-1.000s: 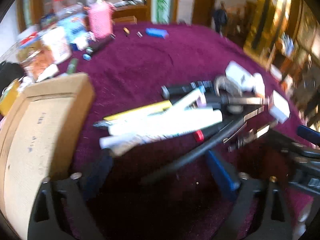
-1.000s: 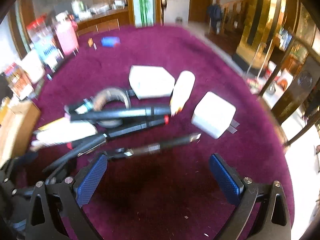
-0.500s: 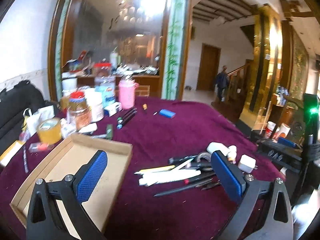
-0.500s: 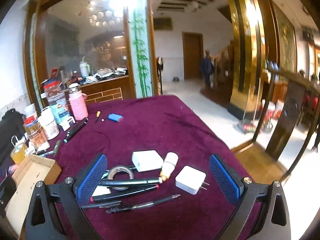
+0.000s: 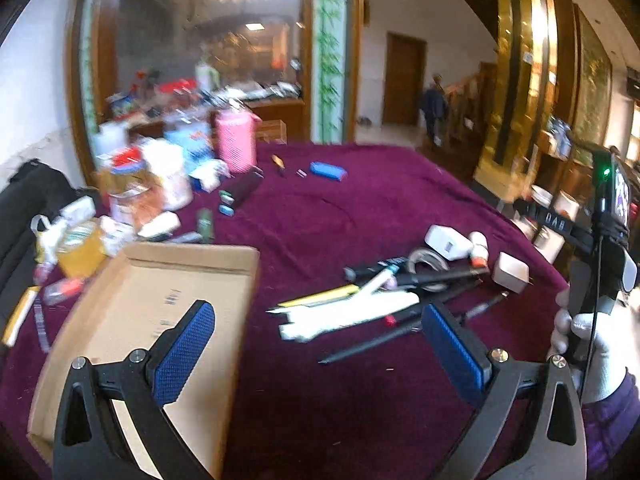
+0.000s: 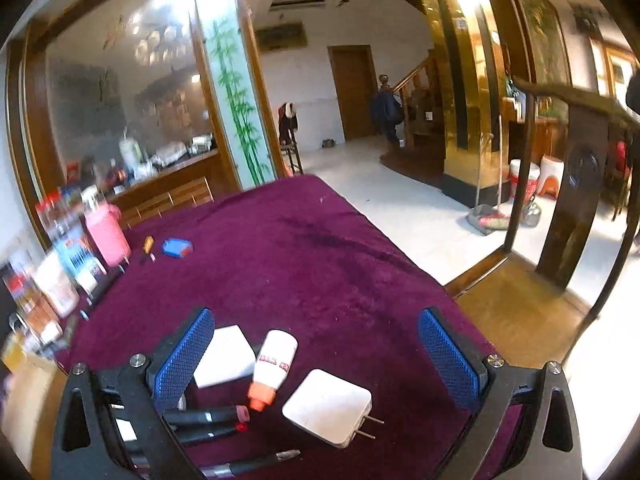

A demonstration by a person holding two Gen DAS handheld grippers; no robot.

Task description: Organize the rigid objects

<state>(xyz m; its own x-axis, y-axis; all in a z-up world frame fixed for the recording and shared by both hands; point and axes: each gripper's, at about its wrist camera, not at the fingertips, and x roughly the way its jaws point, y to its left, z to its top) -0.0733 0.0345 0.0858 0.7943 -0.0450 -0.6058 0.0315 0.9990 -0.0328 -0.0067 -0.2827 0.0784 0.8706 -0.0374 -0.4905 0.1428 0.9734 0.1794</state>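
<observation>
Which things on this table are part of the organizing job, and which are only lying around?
For the job:
- cardboard box
- pile of pens
- tape roll
- white charger
- white bottle with orange cap

Only lying about:
- pink bottle
- jars and packets
- blue case

A maroon cloth [image 5: 320, 216] covers the table. Behind it stands a glass partition [image 6: 120, 92] in a wooden frame, beside a white pillar [image 6: 228, 92] painted with green bamboo. Across the white tiled floor [image 6: 400, 216], a brown door [image 6: 354, 92] is shut, and a person [image 6: 388, 112] in dark clothes stands at the foot of a wooden staircase [image 6: 416, 80]. A gold column [image 6: 460, 80] rises to the right, with a dark wooden chair [image 6: 572, 208] near the table's corner.
</observation>
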